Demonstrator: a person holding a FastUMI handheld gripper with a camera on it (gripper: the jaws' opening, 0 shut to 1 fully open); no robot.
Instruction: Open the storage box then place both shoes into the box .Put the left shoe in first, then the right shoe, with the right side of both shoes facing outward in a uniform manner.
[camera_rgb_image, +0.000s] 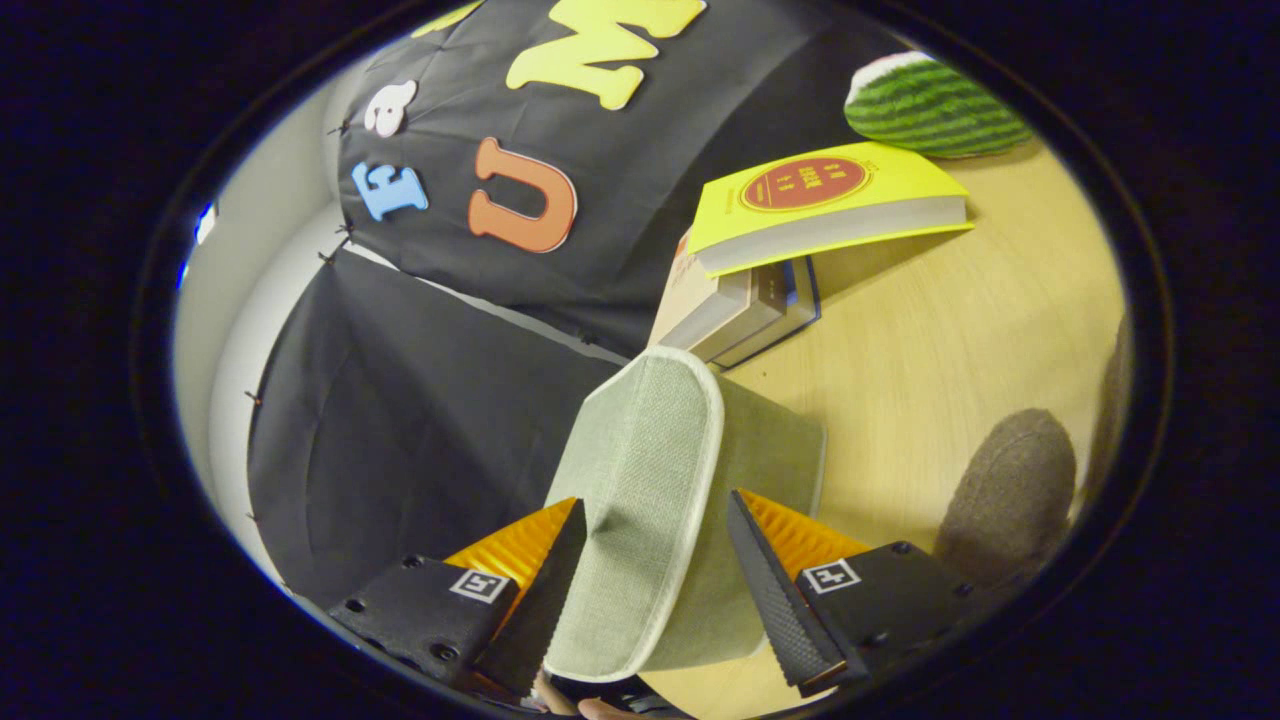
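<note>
Fingers first: my gripper (655, 560) sits at the bottom centre of the frame with its two fingers spread either side of the storage box's lid (640, 500), a grey-green fabric panel with a pale piped edge. The left finger looks to lie against the lid's face; the right one stands a little off its far side, so I cannot tell whether I truly pinch it or only straddle it. The lid rises tilted between them, which I judge is the opening step of the task, the flap being swung up off the storage box (775, 440), whose matching fabric body shows just behind it in mid-frame.

Right of my fingers, in the lower right of the frame, a brown felt shoe (1010, 490) waits on the wooden table (930, 340), well apart from the box, so neither shoe is in yet as far as I can see.

Beyond the lid, toward the upper middle, a stack of books (750, 310) carries a yellow book (830, 205) laid askew on top. At the upper right a watermelon-striped plush (930, 105) rests near the table's far edge.
</note>
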